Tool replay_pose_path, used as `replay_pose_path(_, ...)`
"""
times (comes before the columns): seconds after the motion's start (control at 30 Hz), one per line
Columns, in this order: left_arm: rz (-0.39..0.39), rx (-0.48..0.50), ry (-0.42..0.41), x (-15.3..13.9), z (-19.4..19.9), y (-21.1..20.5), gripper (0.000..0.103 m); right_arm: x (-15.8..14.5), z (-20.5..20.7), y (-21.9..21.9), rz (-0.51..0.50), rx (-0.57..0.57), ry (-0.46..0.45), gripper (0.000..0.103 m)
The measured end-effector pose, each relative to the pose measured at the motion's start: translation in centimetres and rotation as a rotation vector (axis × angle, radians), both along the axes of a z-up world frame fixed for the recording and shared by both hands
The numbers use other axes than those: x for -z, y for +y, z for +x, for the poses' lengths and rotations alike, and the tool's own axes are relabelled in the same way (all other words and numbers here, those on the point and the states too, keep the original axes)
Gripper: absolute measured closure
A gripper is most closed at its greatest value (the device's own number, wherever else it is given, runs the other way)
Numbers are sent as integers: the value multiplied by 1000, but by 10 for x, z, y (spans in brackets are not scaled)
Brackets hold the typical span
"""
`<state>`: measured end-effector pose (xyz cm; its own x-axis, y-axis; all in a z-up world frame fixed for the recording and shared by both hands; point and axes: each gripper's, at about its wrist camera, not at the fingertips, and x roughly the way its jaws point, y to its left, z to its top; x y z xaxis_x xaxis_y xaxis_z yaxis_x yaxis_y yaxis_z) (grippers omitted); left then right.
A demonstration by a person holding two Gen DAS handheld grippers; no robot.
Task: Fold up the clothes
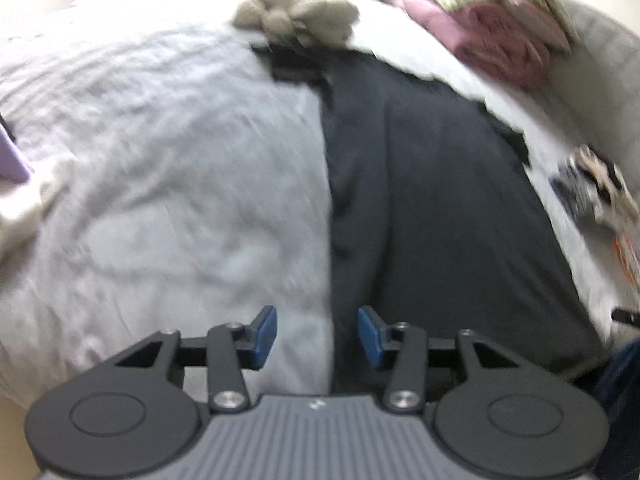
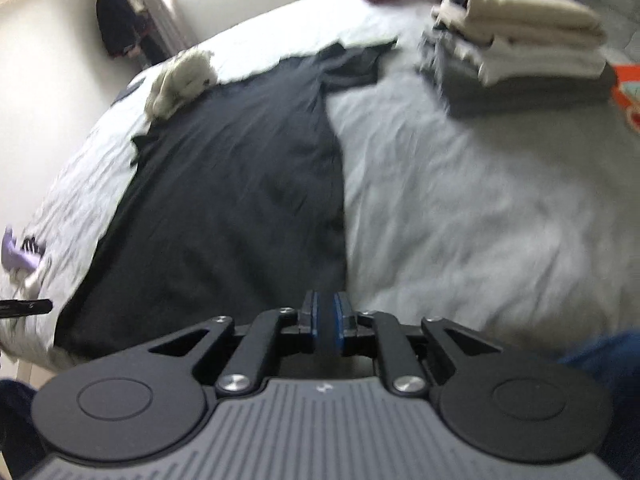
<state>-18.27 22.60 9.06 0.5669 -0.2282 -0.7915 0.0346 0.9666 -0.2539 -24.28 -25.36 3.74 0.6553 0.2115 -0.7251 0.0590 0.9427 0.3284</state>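
Black shirt [image 2: 224,184] flat along bed [image 2: 460,200] near edge; left gripper [image 1: 317,334] parted, empty; right gripper [image 2: 325,322] barely apart, nothing visibly gripped; bare sheet either side

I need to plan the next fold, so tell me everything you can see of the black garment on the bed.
The black garment is a dark, soft-looking top, spread flat and lengthwise on the pale wrinkled bedsheet. One long side looks folded inward into a straight edge. A short sleeve sticks out at the far end, toward the stack of folded clothes. A crumpled beige cloth lies at its far corner, seemingly overlapping it. Neither gripper visibly grips it; blur hides finer detail.
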Motion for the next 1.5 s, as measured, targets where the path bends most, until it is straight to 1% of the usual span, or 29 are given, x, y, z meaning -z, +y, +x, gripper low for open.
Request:
replay_pose_path(0.07,-15,-32,-20,-6,14,1,55,-2,14,-4,-3,0,-6,89)
replay_pose_path(0.1,-23,-41,-25,-6,23,-2,53,-3,22,-5,-4,-2,-6,89)
replay_pose_path(0.17,-38,-59,-37,-8,41,-6,50,-4,37,-7,-7,-7,-7,81)
replay_pose_path(0.2,-44,-59,-37,-7,51,-12,50,-4,46,-8,-4,-15,-6,71)
replay_pose_path(0.23,-51,-57,-36,-5,61,-18,50,-4,56,-7,0,-26,-4,66)
replay_pose_path(0.33,-71,-57,-20,2,93,-36,49,-3,87,-6,11,-55,5,66)
replay_pose_path(0.4,-71,-79,-16,5,115,-42,49,-2,108,-7,40,-74,11,66)
replay_pose_path(0.47,-73,-102,-18,6,135,-48,48,1,133,-8,47,-85,24,66)
replay_pose_path(0.57,-54,-144,-28,12,162,-51,46,9,167,-9,51,-90,49,66)
replay_pose_path(0.63,-57,-165,-32,20,179,-51,40,17,191,-9,52,-92,65,66)
replay_pose_path(0.67,-59,-176,-33,24,187,-51,39,20,201,-9,49,-91,70,66)
replay_pose_path(0.77,-39,-209,-54,37,208,-50,39,31,231,-8,37,-86,77,66)
replay_pose_path(0.87,-22,-226,-79,48,225,-48,39,36,255,-14,48,-73,72,66)
replay_pose_path(0.93,-18,-228,-90,55,233,-48,39,38,268,-14,44,-94,63,66)
replay_pose_path(1.0,7,-205,-114,57,238,-53,39,41,279,-12,40,-121,55,67)
replay_pose_path(1.07,40,-164,-145,57,240,-58,41,46,285,-9,33,-147,50,76)
replay_pose_path(1.1,44,-152,-151,58,241,-59,44,49,287,-7,25,-154,46,85)
replay_pose_path(1.13,50,-142,-159,60,243,-61,58,51,288,-5,14,-156,40,90)
replay_pose_path(1.17,70,-133,-161,62,245,-62,69,52,288,-3,2,-157,34,93)
replay_pose_path(1.2,95,-128,-162,63,247,-63,88,52,289,-1,-12,-159,26,99)
replay_pose_path(1.23,92,-120,-161,64,250,-63,99,50,290,1,-31,-157,15,99)
replay_pose_path(1.33,37,-146,-170,61,252,-54,101,45,290,4,-98,-134,-25,100)
replay_pose_path(1.43,30,-162,-208,57,250,-47,101,35,285,7,-170,-119,-75,100)
replay_pose_path(1.5,37,-161,-211,59,250,-48,101,32,284,11,-193,-122,-94,100)
